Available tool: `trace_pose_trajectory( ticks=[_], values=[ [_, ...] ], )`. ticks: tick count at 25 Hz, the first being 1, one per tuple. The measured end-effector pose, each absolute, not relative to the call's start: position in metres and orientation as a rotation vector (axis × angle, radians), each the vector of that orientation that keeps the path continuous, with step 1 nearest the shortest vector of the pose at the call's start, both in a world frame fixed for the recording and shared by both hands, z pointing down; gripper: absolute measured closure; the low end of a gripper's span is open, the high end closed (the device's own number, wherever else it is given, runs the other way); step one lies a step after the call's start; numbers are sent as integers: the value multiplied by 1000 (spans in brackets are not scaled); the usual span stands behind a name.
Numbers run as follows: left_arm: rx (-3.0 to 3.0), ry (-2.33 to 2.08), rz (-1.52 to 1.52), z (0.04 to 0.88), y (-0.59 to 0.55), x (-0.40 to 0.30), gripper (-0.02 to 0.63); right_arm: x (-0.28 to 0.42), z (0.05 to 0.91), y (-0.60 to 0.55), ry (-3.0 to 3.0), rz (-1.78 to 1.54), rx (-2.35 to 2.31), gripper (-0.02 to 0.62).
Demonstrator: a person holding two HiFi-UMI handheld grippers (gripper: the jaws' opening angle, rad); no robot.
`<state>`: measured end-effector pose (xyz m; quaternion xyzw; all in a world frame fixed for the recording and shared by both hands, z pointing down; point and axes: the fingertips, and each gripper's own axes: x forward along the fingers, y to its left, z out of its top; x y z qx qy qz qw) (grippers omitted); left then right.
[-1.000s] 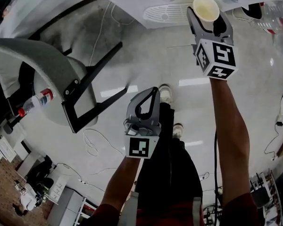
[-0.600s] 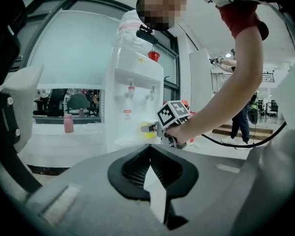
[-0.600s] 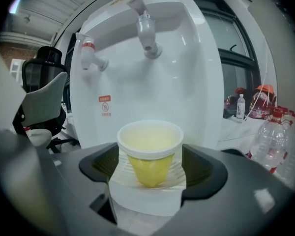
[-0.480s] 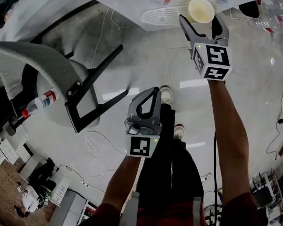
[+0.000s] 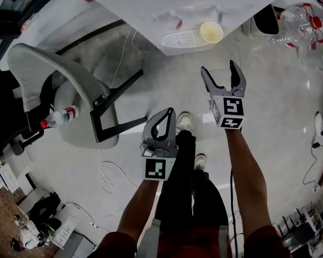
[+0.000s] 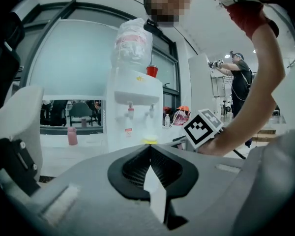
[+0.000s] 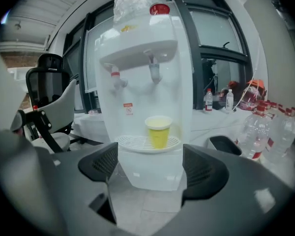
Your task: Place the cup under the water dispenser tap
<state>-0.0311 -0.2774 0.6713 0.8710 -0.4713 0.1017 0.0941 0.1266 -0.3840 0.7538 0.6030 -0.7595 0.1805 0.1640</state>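
Observation:
A yellow paper cup [image 7: 159,132] [image 5: 211,32] stands upright on the white drip tray [image 7: 132,143] [image 5: 184,38] of the water dispenser [image 7: 142,58], below its right-hand tap [image 7: 154,72]. My right gripper [image 7: 150,168] [image 5: 224,75] is open and empty, drawn back from the cup with floor between them. My left gripper [image 5: 164,122] [image 6: 150,156] hangs lower at mid-frame, its jaws shut on nothing. In the left gripper view the dispenser [image 6: 132,97] stands further off, and the right gripper's marker cube [image 6: 202,127] shows beside it.
A grey chair [image 5: 64,98] with black legs stands to the left, a plastic bottle [image 5: 56,117] beside it. Several large water bottles [image 5: 301,26] and a dark bin [image 5: 266,20] sit right of the dispenser. Cables [image 5: 105,165] trail over the floor. Another person [image 6: 241,77] stands far off.
The right gripper let go of the cup on the drip tray, opened wide and pulled back toward me. The left gripper rose slightly.

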Motion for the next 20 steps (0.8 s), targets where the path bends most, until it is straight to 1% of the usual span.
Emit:
trace_pose_trajectory(
  ticks=[8, 15, 20],
  values=[
    [2603, -1444, 174, 582, -236, -25, 604, 139, 665, -288, -2173, 518, 1792, 202],
    [2610, -1469, 182, 506, -187, -27, 605, 129, 550, -208, -2280, 331, 1765, 202],
    [2633, -1496, 185, 454, -159, -24, 606, 141, 476, -153, -2313, 226, 1808, 206]
  ],
)
